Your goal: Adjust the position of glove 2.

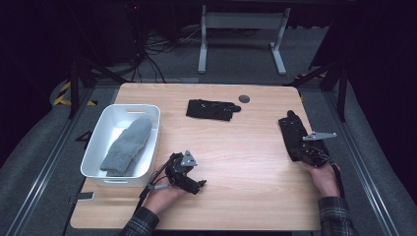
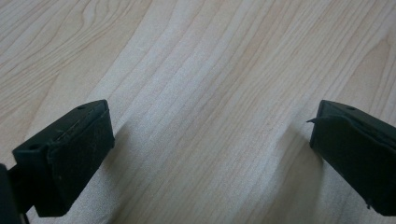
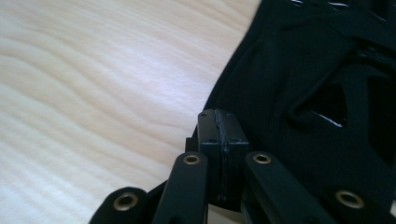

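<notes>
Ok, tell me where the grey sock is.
In the high view, the grey sock lies inside the white bin at the table's left edge, just left of the left gripper.

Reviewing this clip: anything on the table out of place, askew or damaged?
Nothing looks spilled or damaged. One grey mitten lies in the white bin. Two black gloves lie loose and apart on the table: one near the far edge, one at the right edge by the right gripper, whose jaws are together.

Bin (image 1: 147, 110) at table's (image 1: 236, 196) nine o'clock, sock (image 1: 127, 146) inside. Glove (image 1: 212, 109) at twelve. Second glove (image 1: 293, 135) at three. Disc (image 1: 244, 98) right of far glove.
</notes>
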Demonstrator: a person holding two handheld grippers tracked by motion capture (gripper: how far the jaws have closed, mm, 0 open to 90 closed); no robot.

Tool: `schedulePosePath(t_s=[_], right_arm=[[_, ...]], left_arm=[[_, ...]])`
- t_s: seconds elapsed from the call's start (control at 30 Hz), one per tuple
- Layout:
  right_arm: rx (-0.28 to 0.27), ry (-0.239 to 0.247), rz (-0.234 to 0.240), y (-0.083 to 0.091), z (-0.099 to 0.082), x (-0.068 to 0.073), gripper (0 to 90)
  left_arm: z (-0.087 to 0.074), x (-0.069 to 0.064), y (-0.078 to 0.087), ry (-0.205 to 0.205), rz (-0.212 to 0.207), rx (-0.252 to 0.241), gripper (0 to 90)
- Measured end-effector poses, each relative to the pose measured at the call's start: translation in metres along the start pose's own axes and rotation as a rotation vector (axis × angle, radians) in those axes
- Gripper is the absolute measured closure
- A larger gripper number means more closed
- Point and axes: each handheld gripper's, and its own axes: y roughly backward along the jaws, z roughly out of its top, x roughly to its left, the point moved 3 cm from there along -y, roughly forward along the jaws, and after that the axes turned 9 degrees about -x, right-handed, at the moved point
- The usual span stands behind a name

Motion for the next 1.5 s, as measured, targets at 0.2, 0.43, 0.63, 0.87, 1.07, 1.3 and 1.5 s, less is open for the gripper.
schedulePosePath(t_s=[0.2, 0.43, 0.63, 0.87, 1.07, 1.3, 1.5], right_arm=[[0.020, 0.030, 0.057, 0.003, -0.002, 0.019, 90.0], [-0.015, 0.092, 0.074, 0.010, 0.011, 0.035, 90.0], [-0.052, 0.061, -0.026, 0.007, 0.030, 0.001, 90.0], [-0.039, -0.008, -0.111, -0.014, 0.026, -0.026, 90.0], [-0.040, -0.039, -0.150, -0.019, 0.022, -0.037, 90.0], [-0.033, -0.046, -0.138, -0.022, 0.017, -0.035, 90.0], [-0.023, -0.021, -0.114, -0.021, 0.016, -0.019, 90.0]], left_arm=[[0.000, 0.000, 0.000, 0.001, 0.001, 0.002, 0.2], [0.000, 0.000, 0.000, 0.001, 0.002, 0.002, 0.2], [0.000, 0.000, 0.000, 0.001, 0.002, 0.002, 0.2], [0.000, 0.000, 0.000, 0.001, 0.002, 0.002, 0.2], [0.000, 0.000, 0.000, 0.001, 0.002, 0.002, 0.2], [0.000, 0.000, 0.000, 0.001, 0.002, 0.002, 0.1], [0.000, 0.000, 0.000, 0.001, 0.001, 0.001, 0.2]])
